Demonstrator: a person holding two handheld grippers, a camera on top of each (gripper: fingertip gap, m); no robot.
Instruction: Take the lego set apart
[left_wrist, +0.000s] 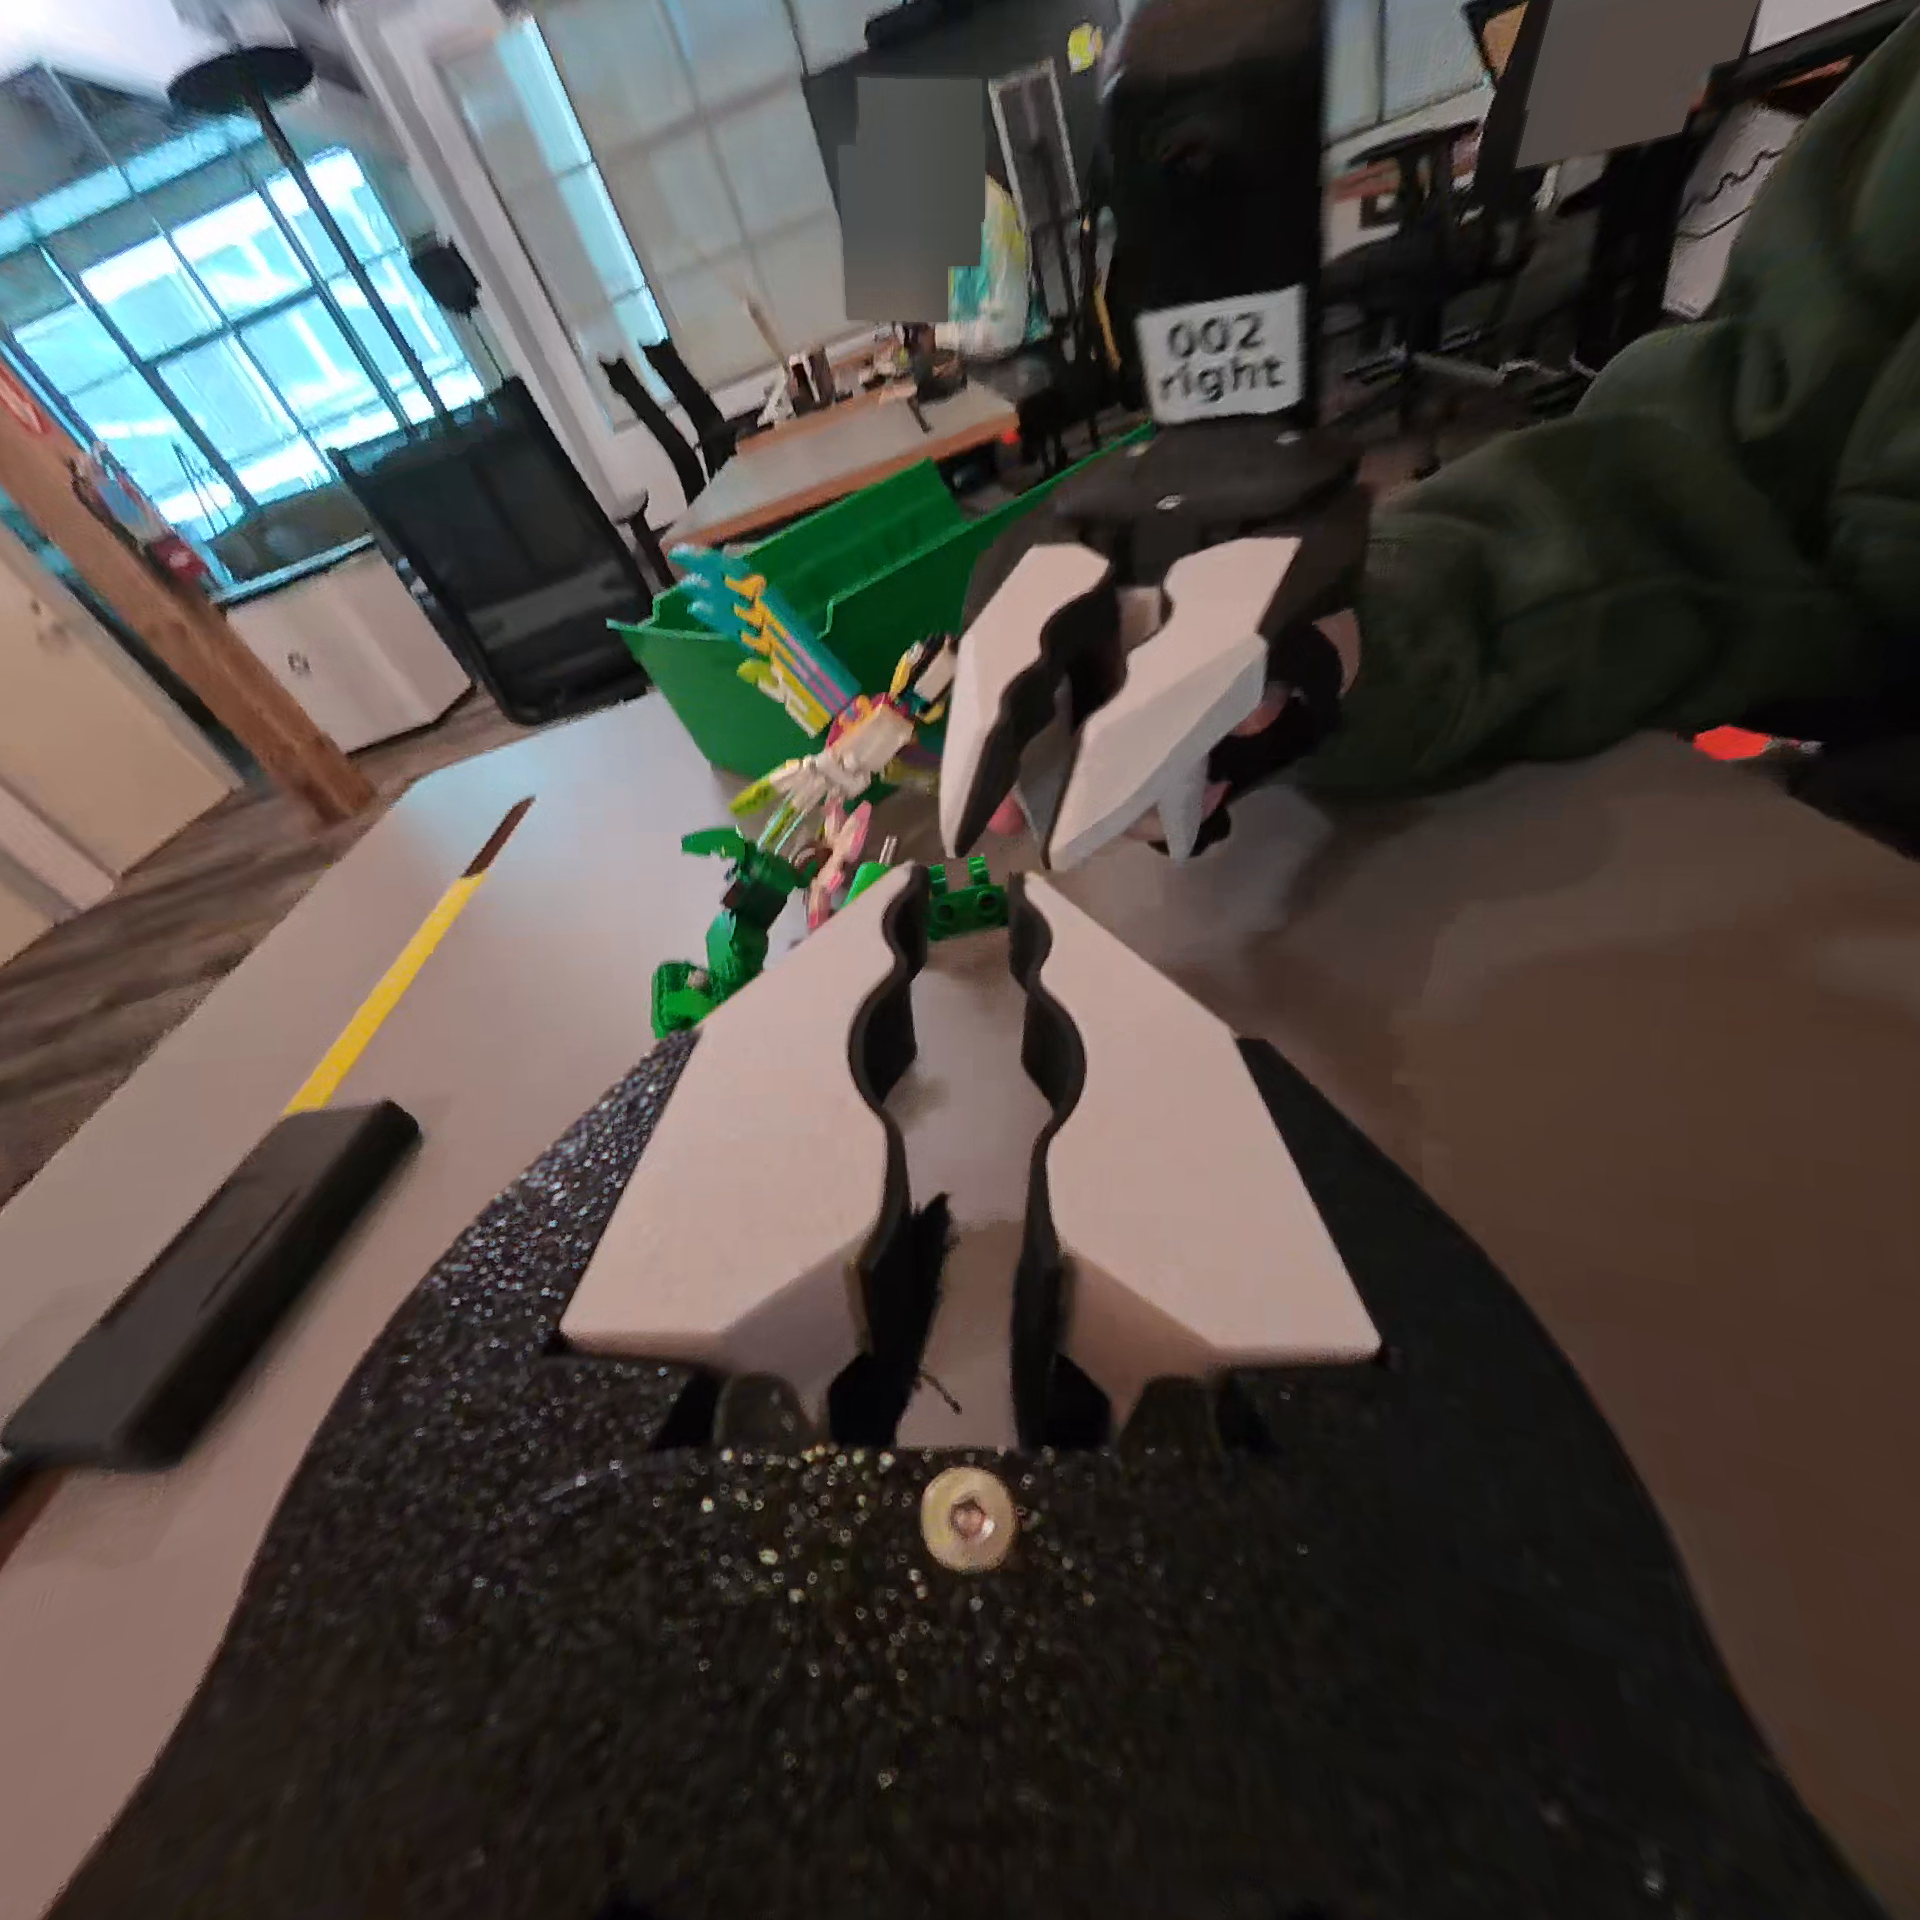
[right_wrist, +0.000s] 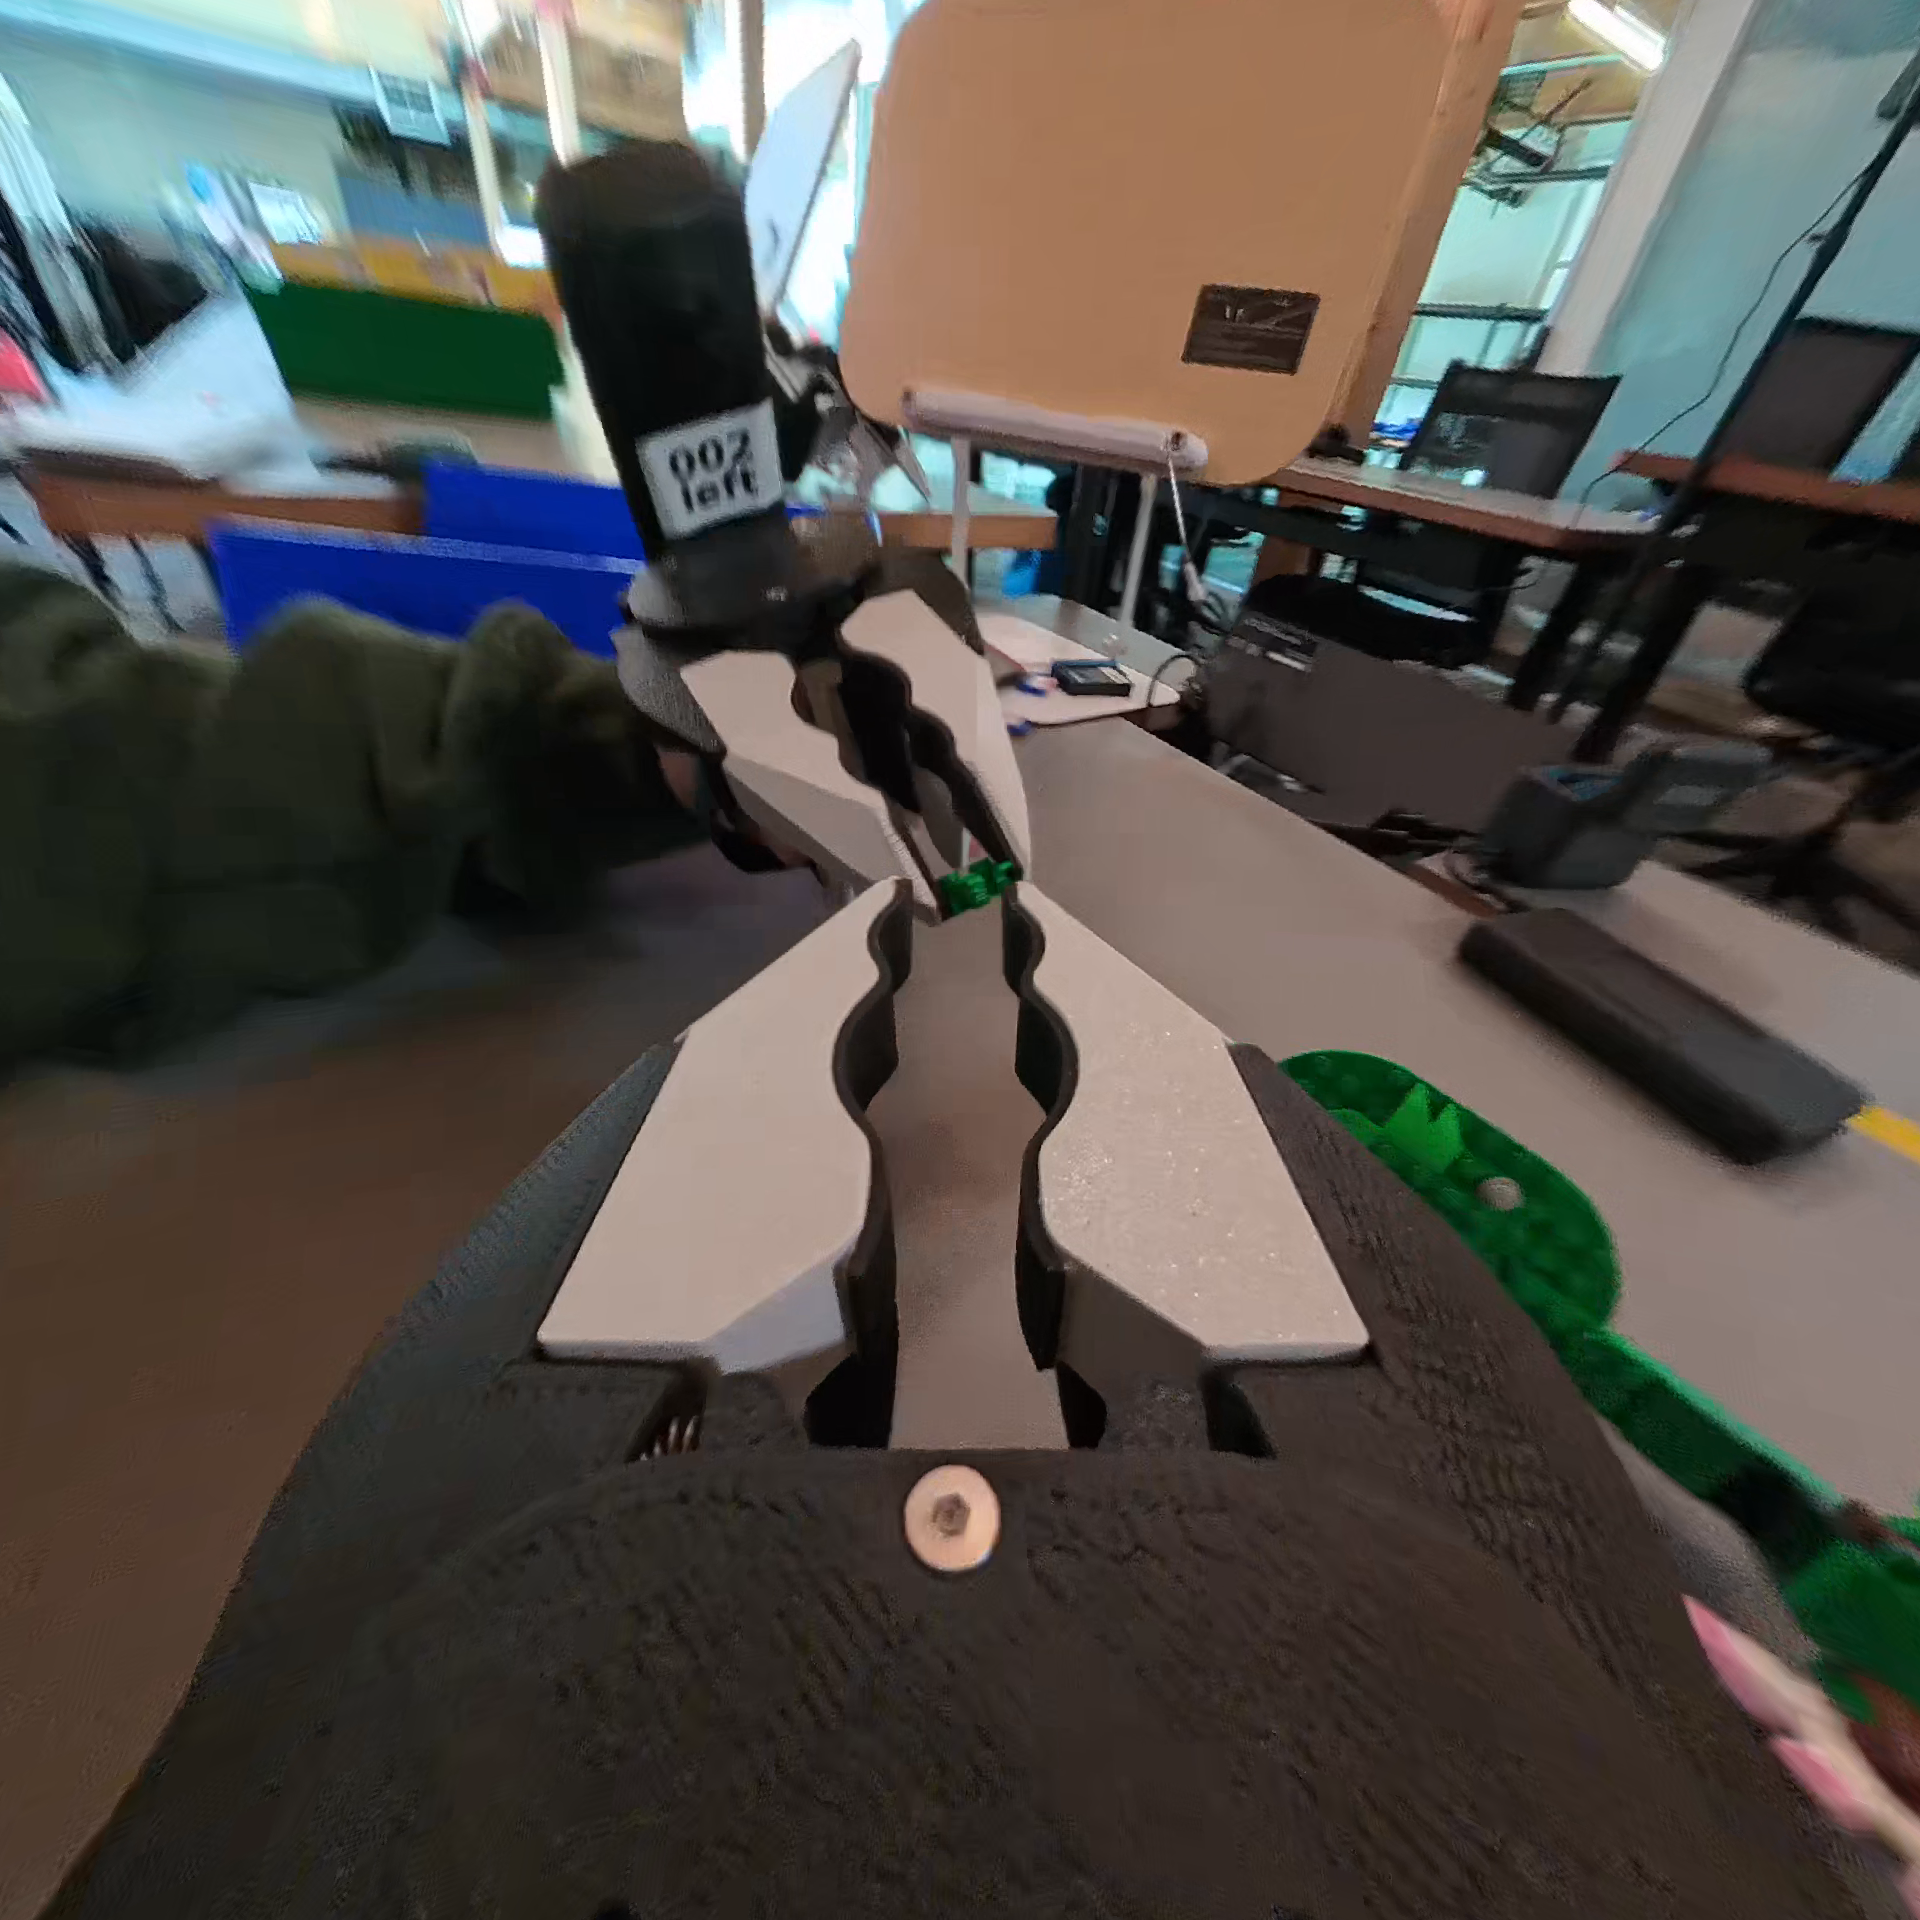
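Left tongs pinch green lego piece.

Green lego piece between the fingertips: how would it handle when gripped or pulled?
Probably rigid and very light: the green lego piece is small moulded plastic. It may twist or pop free, since only the tips of the left gripper seem to pinch it. Set down, its blocky shape should not roll.

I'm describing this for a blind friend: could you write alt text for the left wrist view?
The left gripper grips a small green lego piece at its fingertips above a grey table, facing the empty right gripper. Behind lie colourful lego parts and a green bin.
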